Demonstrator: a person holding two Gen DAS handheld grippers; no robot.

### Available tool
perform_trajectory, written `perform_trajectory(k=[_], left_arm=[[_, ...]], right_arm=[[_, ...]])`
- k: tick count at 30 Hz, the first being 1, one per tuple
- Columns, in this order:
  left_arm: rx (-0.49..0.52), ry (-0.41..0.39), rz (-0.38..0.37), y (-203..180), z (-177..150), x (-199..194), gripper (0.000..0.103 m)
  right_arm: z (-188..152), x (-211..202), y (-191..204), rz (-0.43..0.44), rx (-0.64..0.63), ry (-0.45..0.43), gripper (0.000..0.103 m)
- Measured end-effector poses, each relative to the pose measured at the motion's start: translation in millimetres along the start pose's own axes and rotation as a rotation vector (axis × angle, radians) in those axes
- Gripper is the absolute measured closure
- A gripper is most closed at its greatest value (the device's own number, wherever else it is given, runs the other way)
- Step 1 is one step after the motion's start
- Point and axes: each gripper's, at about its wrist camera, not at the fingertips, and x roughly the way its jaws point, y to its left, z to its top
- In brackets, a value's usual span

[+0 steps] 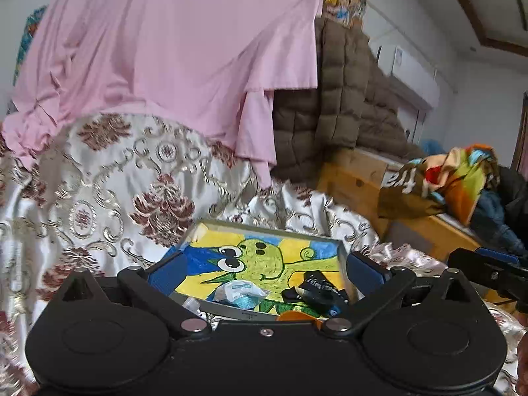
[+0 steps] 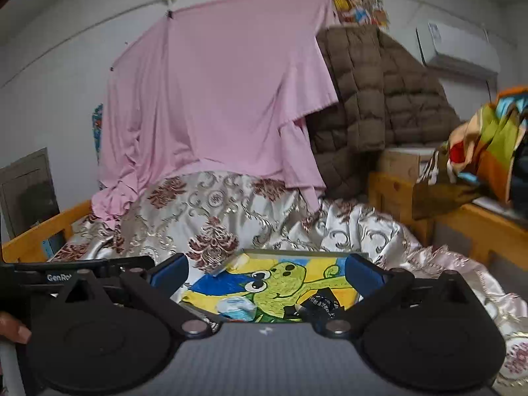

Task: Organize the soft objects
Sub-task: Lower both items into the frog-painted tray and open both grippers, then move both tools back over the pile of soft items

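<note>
A pink sheet (image 1: 171, 52) hangs over the back of a bed and drapes onto a cream floral satin cover (image 1: 99, 191); both show in the right wrist view, sheet (image 2: 214, 99) and cover (image 2: 214, 211). A brown quilted jacket (image 1: 343, 99) hangs to the right, also in the right wrist view (image 2: 373, 99). A framed cartoon picture (image 1: 264, 260) lies on the cover with a small packet (image 1: 239, 293) and a black item (image 1: 316, 290) on it. My left gripper (image 1: 264, 270) is open and empty just above the picture. My right gripper (image 2: 265, 274) is open and empty beside it.
A wooden bench (image 1: 363, 178) stands right of the bed with a brown bag (image 1: 402, 191) and a colourful cloth (image 1: 462, 178) on it. The bed has a wooden side rail (image 2: 43, 231). An air conditioner (image 2: 458, 49) hangs on the wall.
</note>
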Motion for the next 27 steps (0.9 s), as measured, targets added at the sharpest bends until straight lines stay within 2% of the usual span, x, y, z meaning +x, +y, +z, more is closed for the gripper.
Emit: perform_trajectory(k=[8, 13, 20, 27], left_arm=[[0.005, -0.067, 0.000, -1.8, -30.8, -80.9, 0.001], [0.019, -0.074, 0.001, -1.9, -58.4, -115.3, 0.001], [0.033, -0.028, 0.007, 3.8, -98.8, -139.7, 0.001], [0.017, 0.063, 0.025, 16.4, -133.1, -140.7, 0.001]], right_arm=[[-25.2, -70.5, 36.0, -0.004, -0.066, -0.054, 0.000], [-48.6, -102.3, 49.5, -0.002, -0.076, -0.046, 0.000], [-86.2, -120.4, 55.9, -0.019, -0.079, 0.016, 0.000], [-118.2, -123.0, 53.0, -0.033, -0.078, 0.108, 0.000]])
